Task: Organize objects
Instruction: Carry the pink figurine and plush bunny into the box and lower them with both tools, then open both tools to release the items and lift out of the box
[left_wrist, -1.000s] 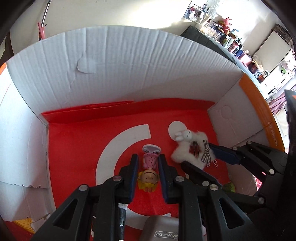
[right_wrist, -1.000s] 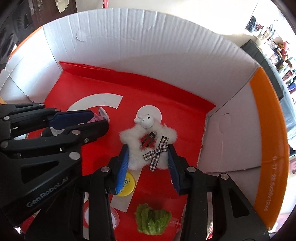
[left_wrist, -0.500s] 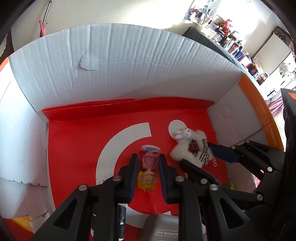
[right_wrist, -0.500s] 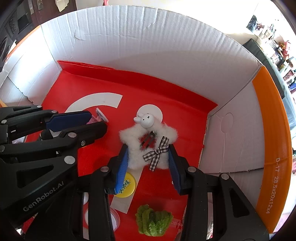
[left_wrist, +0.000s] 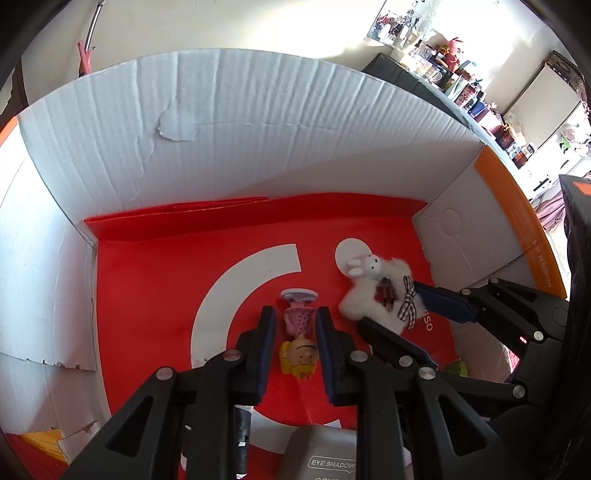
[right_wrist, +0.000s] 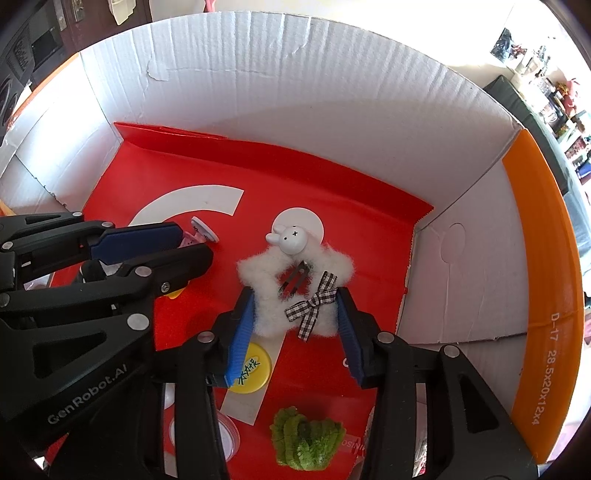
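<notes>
Both grippers are inside a white cardboard box (left_wrist: 258, 140) lined with a red sheet (left_wrist: 147, 295). My left gripper (left_wrist: 291, 321) is shut on a small doll figure (left_wrist: 300, 332) with a pink dress and yellow hair, held upside down. My right gripper (right_wrist: 295, 314) is shut on a fluffy white star hair clip (right_wrist: 280, 291) with a bunny head and a checked bow. The clip also shows in the left wrist view (left_wrist: 380, 291), with the right gripper's blue fingers (left_wrist: 443, 302) on it.
A yellow round lid (right_wrist: 253, 369) and a green fuzzy object (right_wrist: 306, 439) lie on the red sheet near the front. A grey eye shadow case (left_wrist: 325, 454) lies below the left gripper. The box's right flap has an orange band (right_wrist: 535, 295).
Both grippers have risen slightly with their objects; the doll and the star clip sit a little farther from the box floor. The left jaws closed tighter on the doll.
</notes>
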